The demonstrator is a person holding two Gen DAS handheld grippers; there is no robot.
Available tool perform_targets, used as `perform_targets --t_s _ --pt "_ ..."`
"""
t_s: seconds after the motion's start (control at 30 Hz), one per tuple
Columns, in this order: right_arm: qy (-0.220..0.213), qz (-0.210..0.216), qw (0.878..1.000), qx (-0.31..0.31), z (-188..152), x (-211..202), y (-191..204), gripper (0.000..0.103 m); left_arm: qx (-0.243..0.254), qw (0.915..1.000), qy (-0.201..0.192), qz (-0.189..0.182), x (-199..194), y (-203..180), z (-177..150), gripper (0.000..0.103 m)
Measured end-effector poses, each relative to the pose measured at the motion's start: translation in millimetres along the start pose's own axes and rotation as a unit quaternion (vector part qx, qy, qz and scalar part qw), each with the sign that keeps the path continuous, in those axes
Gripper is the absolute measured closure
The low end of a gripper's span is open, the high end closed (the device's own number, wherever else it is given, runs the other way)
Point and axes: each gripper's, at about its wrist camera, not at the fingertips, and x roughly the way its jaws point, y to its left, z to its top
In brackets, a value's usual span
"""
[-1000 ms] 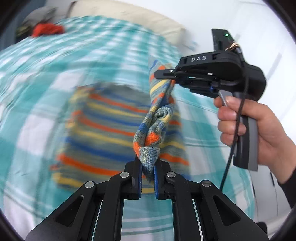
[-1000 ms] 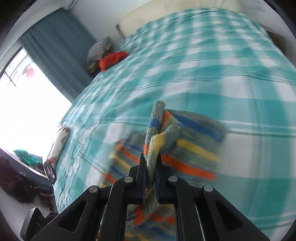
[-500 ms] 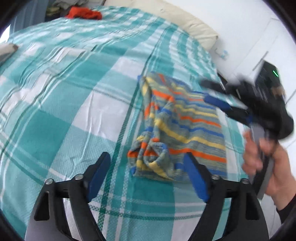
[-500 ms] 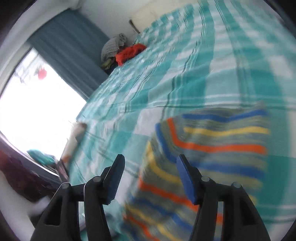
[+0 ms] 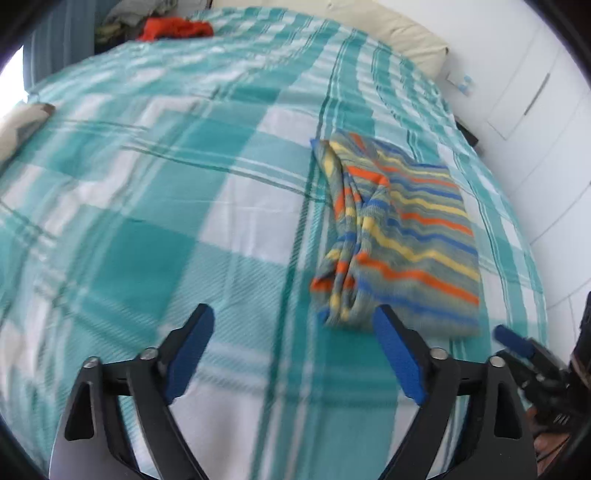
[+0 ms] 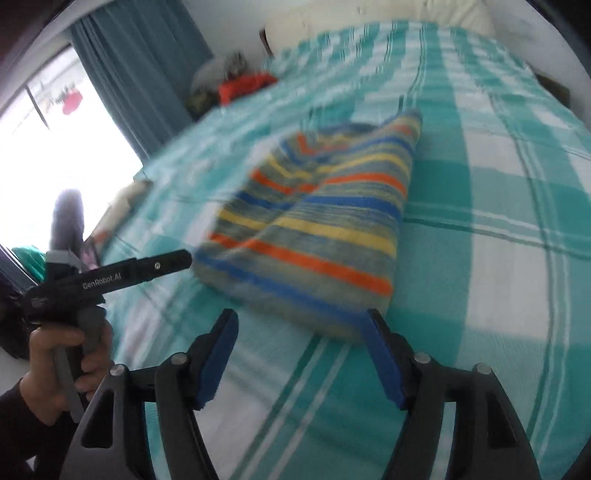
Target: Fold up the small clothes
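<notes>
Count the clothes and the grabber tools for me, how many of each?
Striped garment on the bed: 1
Red-orange garment in the far pile: 1
Grabber tools, the left gripper and the right gripper: 2
Total: 4

Blurred by motion in the right wrist view: striped garment (image 6: 317,221), red clothes (image 6: 245,86). Cut off at lower right edge of left wrist view: right gripper (image 5: 517,343), mostly hidden.
</notes>
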Motion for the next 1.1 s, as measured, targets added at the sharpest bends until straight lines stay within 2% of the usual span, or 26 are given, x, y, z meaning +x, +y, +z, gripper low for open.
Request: perform_targets --t_s 0.1,0.23,0.3,0.43,0.5,0.53,0.67,0.77,0.9,0.93,0.97,1.0,1.03,1.07,1.1 --pt "-0.023 -0.026 0.999 -0.006 -27 -24 8 0.029 0.015 0.9998 0.007 0.009 -8 9 -18 0.01" --pt "-0.013 -0.065 0.998 -0.005 -55 -33 7 0.029 0.026 0.9989 0.033 0.02 -2 15 -37 0.01" --pt "-0.003 -0.08 0.997 -0.001 -67 -36 1 0.029 0.019 0.9992 0.036 0.002 -2 13 -36 0.011" --pt "-0.007 -0.082 0.996 0.021 -68 -46 -13 0.029 0.027 0.9969 0.027 -0.069 -4 -9 -7 0.01" --pt "-0.02 -0.077 0.996 0.034 -49 -47 -22 0.029 0.04 0.9925 0.036 -0.11 10 -30 22 0.005" --pt "-0.026 -0.074 0.996 0.038 -40 -46 -25 0.029 0.043 0.9912 0.04 -0.118 20 -38 37 0.005" --pt "-0.031 -0.043 0.996 0.065 20 -22 -48 0.026 0.057 0.9914 0.072 -0.093 81 -52 84 0.005" --pt "-0.02 -0.022 0.996 0.09 54 8 -70 0.026 0.054 0.9913 0.095 -0.074 119 -49 101 0.005" --pt "0.006 0.026 0.993 0.118 87 62 -94 0.026 0.057 0.9914 0.082 -0.085 131 -52 112 0.007" --pt "0.014 0.037 0.992 0.124 90 73 -97 0.026 0.062 0.9902 0.079 -0.097 133 -56 113 0.024" --pt "0.022 0.048 0.99 0.13 94 89 -98 0.026 0.07 0.9872 0.086 -0.116 138 -60 113 0.046" --pt "0.019 0.051 0.991 0.124 96 99 -95 0.026 0.072 0.9843 0.1 -0.126 145 -61 112 0.085" --pt "0.015 0.046 0.993 0.111 97 105 -90 0.039 0.062 0.9835 0.111 -0.128 153 -60 111 0.085" --pt "0.018 0.034 0.995 0.089 98 111 -82 0.067 0.043 0.9842 0.105 -0.136 155 -55 110 0.085" --pt "0.027 0.015 0.996 0.079 98 115 -76 0.071 0.031 0.9839 0.102 -0.143 155 -52 110 0.086"
